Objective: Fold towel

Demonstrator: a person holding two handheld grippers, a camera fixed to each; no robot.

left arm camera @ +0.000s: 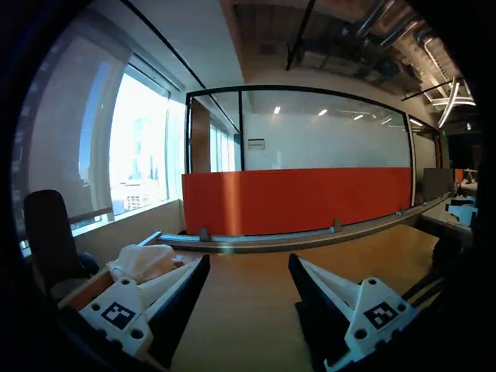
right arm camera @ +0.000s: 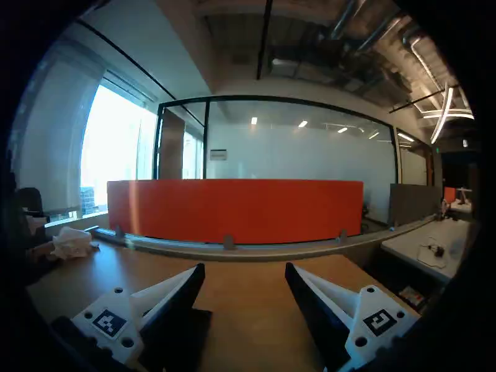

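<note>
Towel (left arm camera: 141, 259) work looks not yet begun: the white cloth lies in a crumpled heap, with no flat layer or crease to be made out, so spreading it and every fold are, by my reading, left to do. In the left gripper view it sits at the left end of the wooden table (left arm camera: 248, 316), close behind the left-hand finger of the left gripper (left arm camera: 248, 260); whether cloth and finger touch I cannot tell, as the finger overlaps the heap's lower edge. In the right gripper view the same heap (right arm camera: 71, 243) lies well off to the left, near the window (right arm camera: 118, 155) and apart from the right gripper (right arm camera: 243, 268). The left gripper's fingers (left arm camera: 344, 297) stand spread wide, with bare tabletop showing in the gap between them and nothing held. The right gripper's fingers (right arm camera: 335, 304) are equally wide apart and empty, low over the wood and pointing toward the orange partition (right arm camera: 235, 211) at the table's far edge. Both tools would need to come to the heap before any grasp is possible.
</note>
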